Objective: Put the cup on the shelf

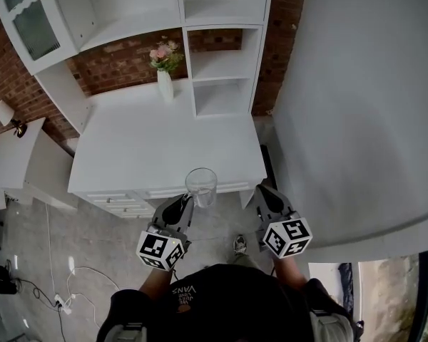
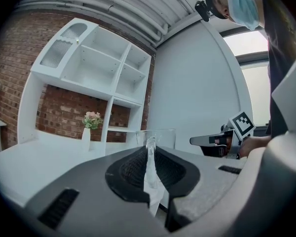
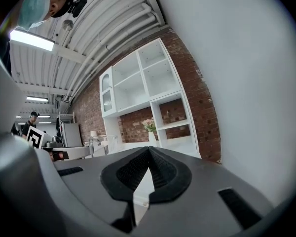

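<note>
A clear glass cup (image 1: 200,186) hangs just in front of the white desk's (image 1: 150,148) near edge. My left gripper (image 1: 187,199) is shut on the cup's near wall. In the left gripper view the glass wall (image 2: 158,136) rises between the closed jaws of that gripper (image 2: 150,144). My right gripper (image 1: 262,189) is beside it on the right, shut with nothing in it, and its jaws meet at the tip (image 3: 149,149). The white shelf unit (image 1: 221,66) with open cubbies stands at the desk's back right, and they look bare.
A white vase of pink flowers (image 1: 165,77) stands at the back of the desk, left of the cubbies. A glass-door cabinet (image 1: 28,20) is at the upper left. A grey wall (image 1: 357,105) closes the right side. A side table with a lamp (image 1: 11,144) and floor cables (image 1: 64,291) lie left.
</note>
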Action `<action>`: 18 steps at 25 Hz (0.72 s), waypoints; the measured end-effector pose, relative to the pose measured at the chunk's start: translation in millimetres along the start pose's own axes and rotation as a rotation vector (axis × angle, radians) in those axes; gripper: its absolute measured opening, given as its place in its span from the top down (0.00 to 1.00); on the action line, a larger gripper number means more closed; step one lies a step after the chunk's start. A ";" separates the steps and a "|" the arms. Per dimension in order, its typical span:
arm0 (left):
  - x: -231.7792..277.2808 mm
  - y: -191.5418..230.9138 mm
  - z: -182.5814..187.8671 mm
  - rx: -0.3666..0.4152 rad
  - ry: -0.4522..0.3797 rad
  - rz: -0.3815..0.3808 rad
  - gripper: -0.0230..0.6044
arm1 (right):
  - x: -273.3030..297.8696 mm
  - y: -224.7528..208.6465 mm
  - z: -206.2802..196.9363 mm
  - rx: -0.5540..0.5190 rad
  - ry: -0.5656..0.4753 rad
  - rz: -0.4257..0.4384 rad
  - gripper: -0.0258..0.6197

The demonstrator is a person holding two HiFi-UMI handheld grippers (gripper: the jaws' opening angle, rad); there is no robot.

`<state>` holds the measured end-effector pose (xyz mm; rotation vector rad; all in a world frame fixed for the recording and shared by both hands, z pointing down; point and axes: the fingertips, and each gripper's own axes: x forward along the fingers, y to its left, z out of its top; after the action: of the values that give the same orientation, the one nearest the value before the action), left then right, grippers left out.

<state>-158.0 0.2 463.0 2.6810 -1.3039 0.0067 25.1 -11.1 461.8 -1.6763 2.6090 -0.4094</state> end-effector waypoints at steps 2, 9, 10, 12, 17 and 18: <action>17.2 1.0 4.2 0.001 -0.006 0.012 0.91 | 11.4 -12.0 7.3 -0.006 -0.003 0.019 0.96; 83.6 -2.8 14.3 0.016 -0.027 0.047 0.91 | 46.1 -66.9 27.0 -0.016 -0.007 0.071 0.96; 92.5 -2.4 15.9 0.016 -0.031 0.053 0.91 | 51.1 -73.6 29.5 -0.018 -0.005 0.080 0.96; 109.5 -1.3 18.8 0.013 -0.037 0.066 0.91 | 59.9 -86.3 34.5 -0.021 -0.002 0.096 0.96; 149.9 0.1 25.1 0.003 -0.059 0.112 0.91 | 78.6 -118.6 42.8 -0.036 0.023 0.144 0.96; 157.2 1.3 26.1 0.001 -0.064 0.122 0.91 | 81.5 -124.3 43.9 -0.040 0.026 0.151 0.96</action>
<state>-63.3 -127.2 449.0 2.6186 -1.4849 -0.0635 108.0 -142.0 458.0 -1.4802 2.7563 -0.3788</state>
